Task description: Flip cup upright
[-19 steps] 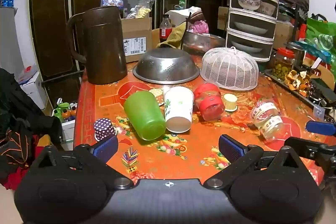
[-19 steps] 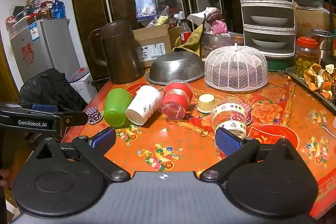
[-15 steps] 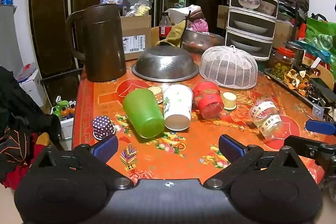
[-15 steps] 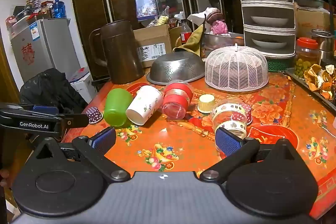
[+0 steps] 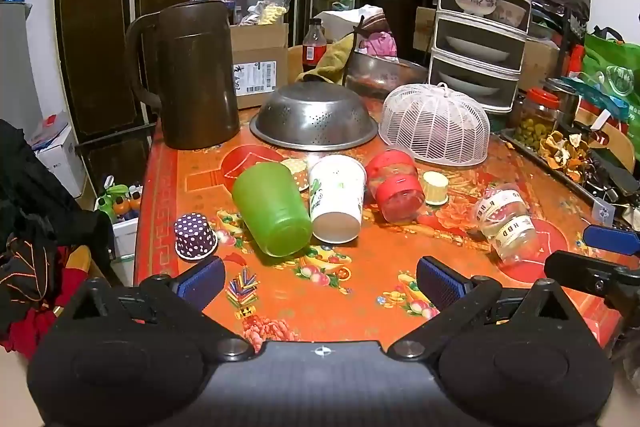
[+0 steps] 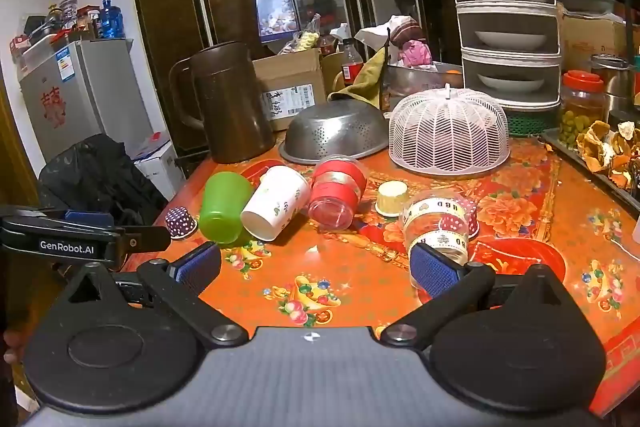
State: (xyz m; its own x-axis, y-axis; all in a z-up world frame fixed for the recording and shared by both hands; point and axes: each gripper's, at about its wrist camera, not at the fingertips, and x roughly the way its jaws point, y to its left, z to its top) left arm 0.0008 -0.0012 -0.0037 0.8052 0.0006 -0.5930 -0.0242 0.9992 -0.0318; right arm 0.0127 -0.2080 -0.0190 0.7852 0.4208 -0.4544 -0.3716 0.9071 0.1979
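**Both grippers wide, cups still down on the counter**

The left gripper [image 5: 320,281] hangs low with its blue pads spread wide and nothing between them, and the right gripper [image 6: 316,267] is just as wide and just as empty. Ahead on the orange counter [image 5: 360,279] lies the green cup [image 5: 271,211], on its side, base toward the camera. Touching the green cup's right flank is the white paper cup [image 5: 337,197], then the red-banded cup [image 5: 395,185]; well right of the green cup rests the clear taped cup [image 5: 505,223]. The green cup looks like light, smooth plastic, likely to roll or skid. My call: pinch it across the mid-wall, gently, and tip it up.
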